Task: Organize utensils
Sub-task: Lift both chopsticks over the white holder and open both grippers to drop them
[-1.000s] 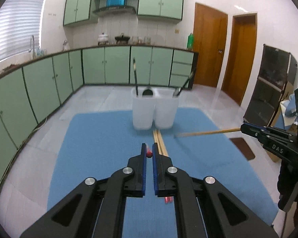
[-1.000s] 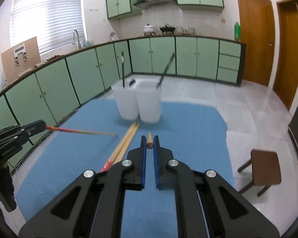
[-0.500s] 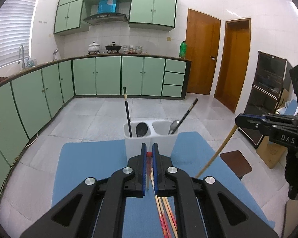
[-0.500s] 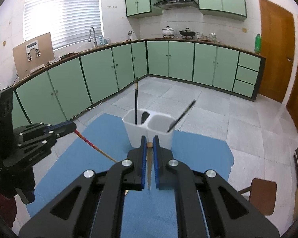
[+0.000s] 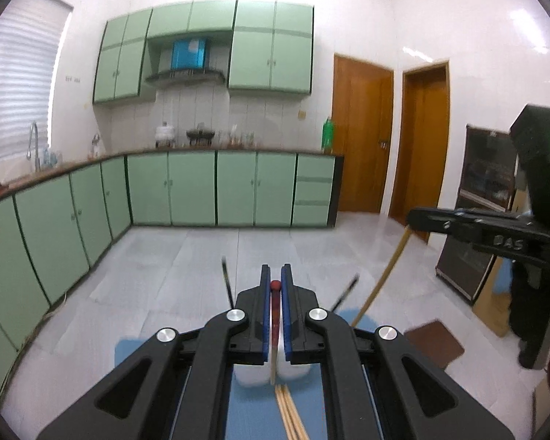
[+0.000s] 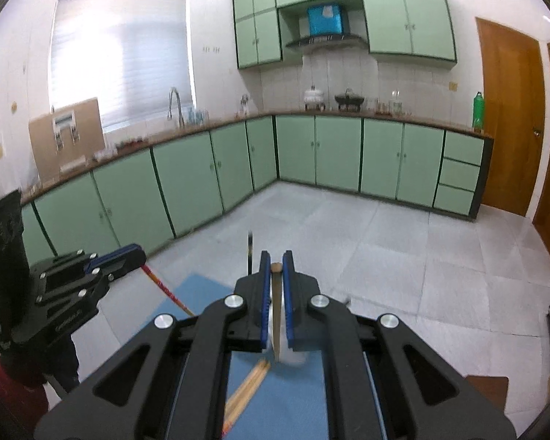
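Note:
My left gripper [image 5: 275, 278] is shut on a red-topped chopstick [image 5: 274, 333] that hangs down over the white utensil holder [image 5: 251, 376], mostly hidden behind my fingers. My right gripper [image 6: 275, 262] is shut on a plain wooden chopstick [image 6: 276, 326], also hanging down above the holder [image 6: 293, 357]. Each gripper shows in the other's view: the right one [image 5: 412, 218] with its wooden stick [image 5: 381, 278], the left one [image 6: 135, 253] with its red stick [image 6: 165, 288]. Several wooden chopsticks [image 5: 289, 414] lie on the blue mat [image 5: 245, 418]. Dark utensil handles [image 5: 227, 282] stick up from the holder.
Green cabinets [image 5: 190, 190] line the kitchen walls beyond a grey tiled floor [image 6: 385, 256]. A small brown stool [image 5: 436, 341] stands to the right of the table. Loose chopsticks also show in the right wrist view [image 6: 244, 392] on the mat [image 6: 293, 403].
Both grippers have risen and tilted up, swinging their chopsticks from level to hanging down over the holder. The mat and holder have dropped low in both views.

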Demonstrator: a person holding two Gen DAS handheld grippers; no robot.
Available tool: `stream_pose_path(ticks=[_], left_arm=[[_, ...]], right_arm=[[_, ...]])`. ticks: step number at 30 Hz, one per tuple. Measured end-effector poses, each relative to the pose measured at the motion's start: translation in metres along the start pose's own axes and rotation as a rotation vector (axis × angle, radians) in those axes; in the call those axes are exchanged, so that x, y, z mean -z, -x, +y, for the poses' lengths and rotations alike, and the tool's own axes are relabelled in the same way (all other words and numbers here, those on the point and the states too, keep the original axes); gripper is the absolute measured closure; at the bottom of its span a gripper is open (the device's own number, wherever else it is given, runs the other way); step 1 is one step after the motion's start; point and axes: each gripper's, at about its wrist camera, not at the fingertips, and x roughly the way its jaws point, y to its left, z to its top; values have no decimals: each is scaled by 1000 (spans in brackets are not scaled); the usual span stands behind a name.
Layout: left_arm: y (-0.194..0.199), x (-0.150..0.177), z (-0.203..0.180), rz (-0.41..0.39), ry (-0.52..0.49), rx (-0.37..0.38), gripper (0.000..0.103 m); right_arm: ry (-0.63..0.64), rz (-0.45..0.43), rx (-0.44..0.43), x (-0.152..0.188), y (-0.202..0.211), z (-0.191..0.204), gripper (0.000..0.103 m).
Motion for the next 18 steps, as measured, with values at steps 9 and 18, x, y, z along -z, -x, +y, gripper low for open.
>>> stream_pose_path(ticks=[9, 18], left_arm=[[-25, -38, -5, -122, -41, -45, 98], [-105, 3, 14, 22, 30, -49, 98]], right_arm=[[-14, -76, 63, -24, -34, -14, 97], [-38, 27, 93, 11, -90, -26, 97]])
